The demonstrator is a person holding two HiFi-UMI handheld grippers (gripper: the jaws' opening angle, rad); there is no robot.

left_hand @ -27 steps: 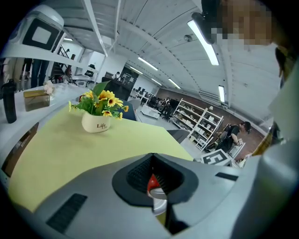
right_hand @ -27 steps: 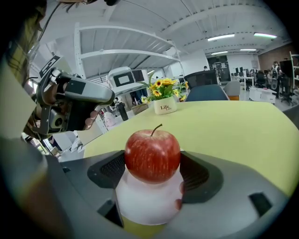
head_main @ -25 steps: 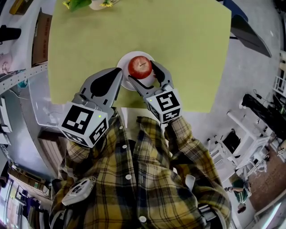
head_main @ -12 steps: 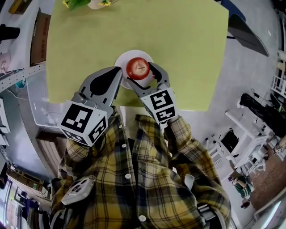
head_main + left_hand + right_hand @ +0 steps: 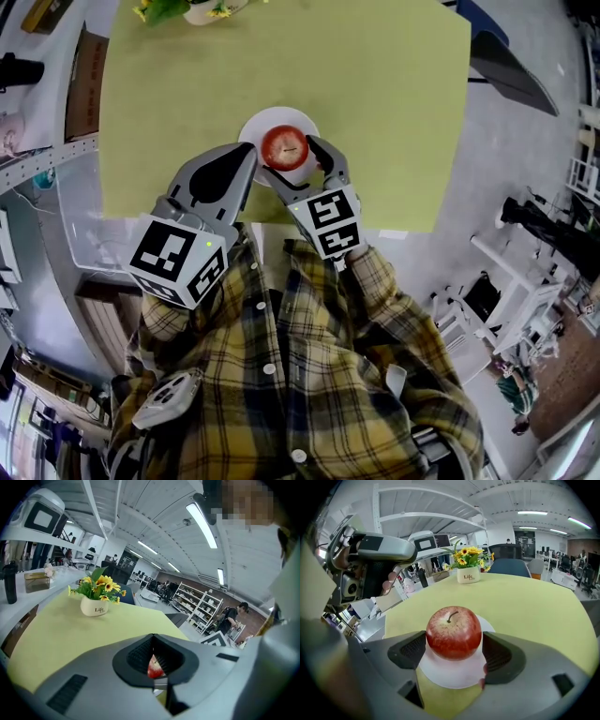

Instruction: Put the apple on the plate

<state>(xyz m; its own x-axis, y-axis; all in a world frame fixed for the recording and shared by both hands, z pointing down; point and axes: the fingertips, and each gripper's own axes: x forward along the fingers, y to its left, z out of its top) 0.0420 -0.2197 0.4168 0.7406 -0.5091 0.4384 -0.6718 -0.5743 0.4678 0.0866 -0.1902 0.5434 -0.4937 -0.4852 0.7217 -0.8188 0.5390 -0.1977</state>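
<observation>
One apple (image 5: 284, 146) in right gripper (image 5: 294, 159), plate (image 5: 259, 127) centre.

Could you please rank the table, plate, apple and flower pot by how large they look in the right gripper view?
1. table
2. plate
3. apple
4. flower pot, though it stands farther off, so its true size is unsure.

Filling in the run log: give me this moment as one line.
right tool: shut on red apple | over round white plate | left tool: shut, empty

The left claw (image 5: 248, 155) sits closed beside the right claw (image 5: 292, 156), whose jaws clamp the apple (image 5: 284, 145).
</observation>
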